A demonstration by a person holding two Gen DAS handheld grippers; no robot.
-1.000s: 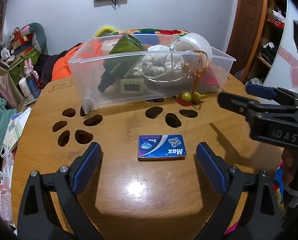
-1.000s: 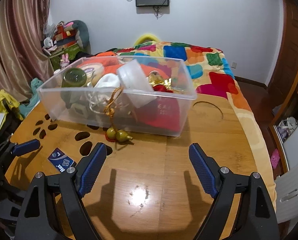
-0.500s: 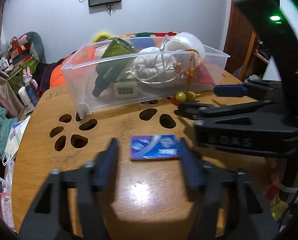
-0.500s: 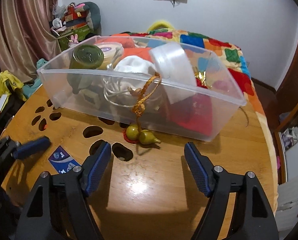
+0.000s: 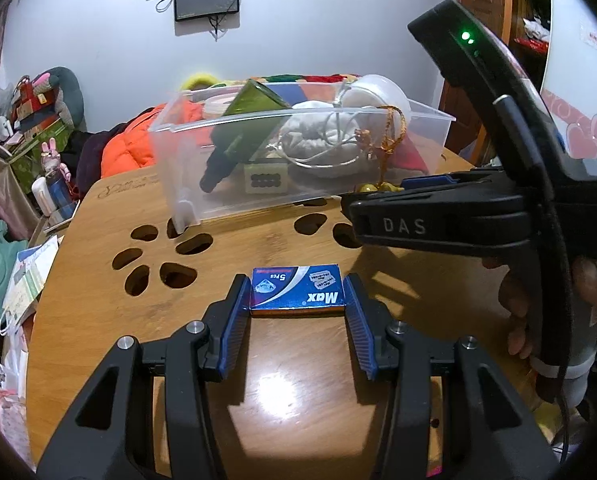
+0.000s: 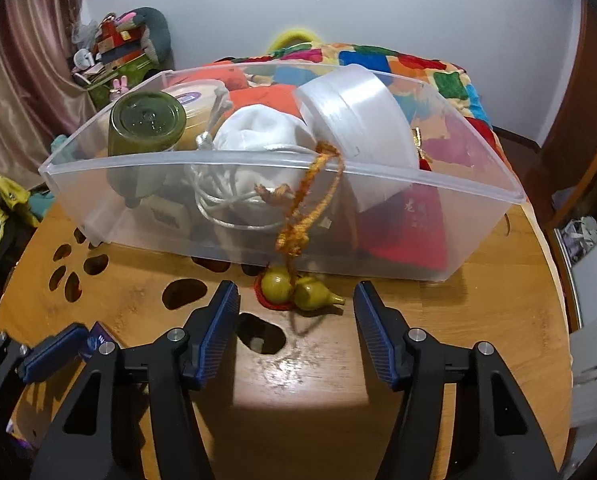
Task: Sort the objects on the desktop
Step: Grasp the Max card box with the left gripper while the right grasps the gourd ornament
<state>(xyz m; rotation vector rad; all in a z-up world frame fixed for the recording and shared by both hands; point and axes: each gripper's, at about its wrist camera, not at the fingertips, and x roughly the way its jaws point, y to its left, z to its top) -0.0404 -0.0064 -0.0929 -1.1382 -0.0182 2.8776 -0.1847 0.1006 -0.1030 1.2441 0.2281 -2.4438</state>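
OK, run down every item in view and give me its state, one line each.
Left gripper: fingers closed against both ends of the blue Max box.
Blue Max box: flat on the table, closed.
Right gripper: open, empty, pointed at the gourd charm.
Gourd charm: lying on the table, cord draped over the bin's rim.
Clear plastic bin: open-topped, full.
Green glass bottle: tilted, neck down.
White drawstring pouch: cinched shut.
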